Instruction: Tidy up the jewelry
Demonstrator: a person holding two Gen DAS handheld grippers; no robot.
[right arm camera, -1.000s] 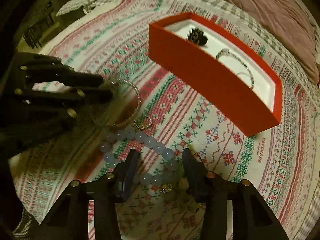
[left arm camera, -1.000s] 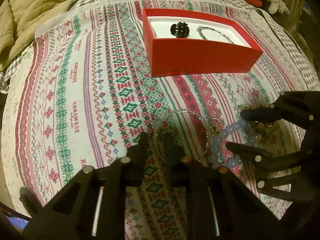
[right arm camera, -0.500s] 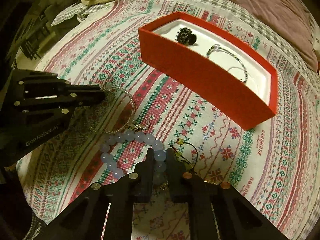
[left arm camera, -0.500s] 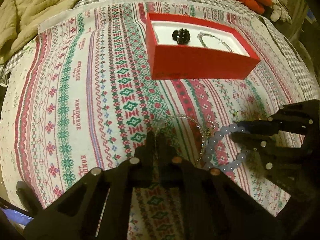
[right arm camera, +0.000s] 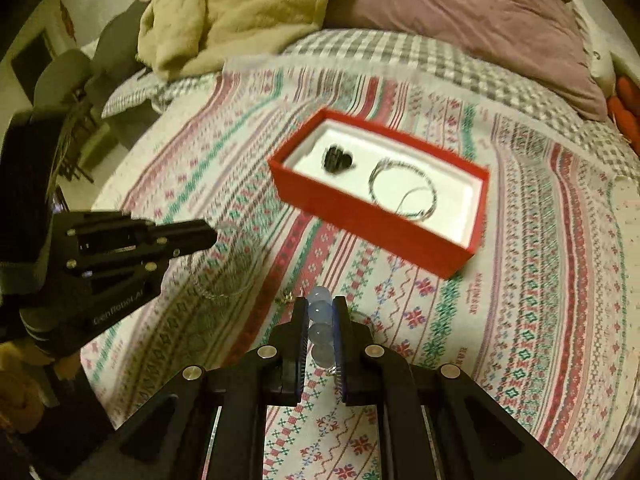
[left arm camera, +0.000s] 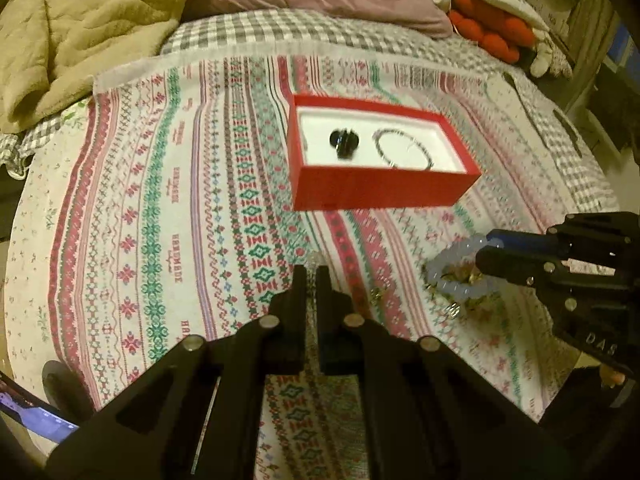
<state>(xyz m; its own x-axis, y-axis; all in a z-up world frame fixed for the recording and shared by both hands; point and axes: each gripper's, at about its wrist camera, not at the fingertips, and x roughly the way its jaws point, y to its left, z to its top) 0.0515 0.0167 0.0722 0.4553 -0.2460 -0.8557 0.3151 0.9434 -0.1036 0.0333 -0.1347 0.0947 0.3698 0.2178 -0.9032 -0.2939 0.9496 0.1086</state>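
Both tools are matte black, with angular frames and two long fingers each. The left tool [left arm camera: 311, 276] at the frame's bottom carries round silver screws [left arm camera: 269, 321]. The right tool [right arm camera: 320, 308] has blue-edged pads [right arm camera: 338, 340]. White lettering [right arm camera: 118, 307] marks the left tool's side, at the lower left.

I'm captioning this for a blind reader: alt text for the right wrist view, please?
The right gripper pinches a pale blue bead bracelet above a patterned cloth. Beyond lies an open red box.
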